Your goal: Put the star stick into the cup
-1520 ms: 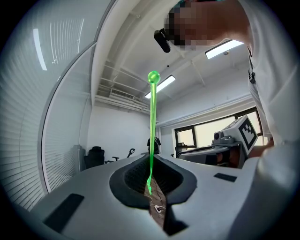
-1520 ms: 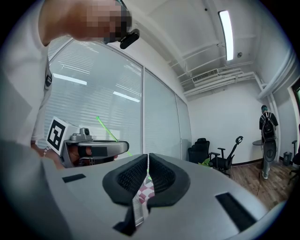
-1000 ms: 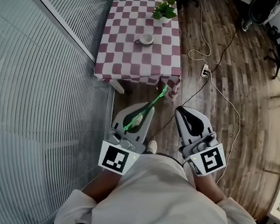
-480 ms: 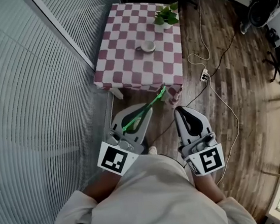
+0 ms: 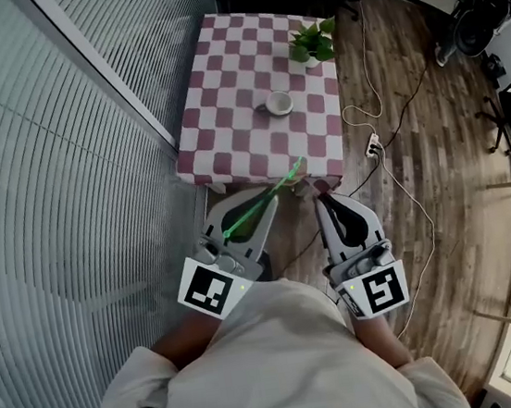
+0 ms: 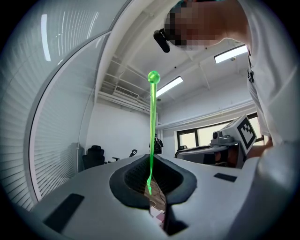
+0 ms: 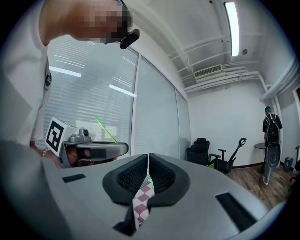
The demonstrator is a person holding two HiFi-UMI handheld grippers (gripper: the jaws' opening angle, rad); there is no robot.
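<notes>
Head view, star stick in left gripper

Mostly plastic, cloth and wood here

The star stick is glossy see-through green plastic. The left gripper and right gripper have smooth matt grey plastic shells, with black ribbed, rubbery-looking fingers. The table wears a matt checked cloth, the cup looks glazed, and the floor is wood planks with a soft sheen.
</notes>
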